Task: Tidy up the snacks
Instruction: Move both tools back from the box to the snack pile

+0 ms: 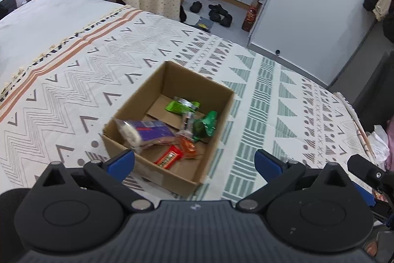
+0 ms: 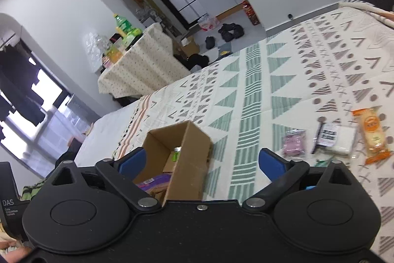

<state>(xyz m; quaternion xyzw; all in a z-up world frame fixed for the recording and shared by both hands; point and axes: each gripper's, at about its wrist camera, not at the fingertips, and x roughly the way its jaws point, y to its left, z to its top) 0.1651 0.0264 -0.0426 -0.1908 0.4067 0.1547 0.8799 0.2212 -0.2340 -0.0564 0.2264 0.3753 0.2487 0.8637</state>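
Both my left claw and right claw gaped empty above the box; next I'd swing right toward the orange pack on the bed, approaching low.

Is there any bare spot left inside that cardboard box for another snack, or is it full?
Yes. The cardboard box floor is bare by its far-left wall, beyond the purple packet. Nearer, red bar, orange packet and green packets crowd together.

box: contents mostly hidden by near wall, right wrist view | snacks right of box: pink pack, black-white pack blurred, labels unreadable | red bar in box: print too small
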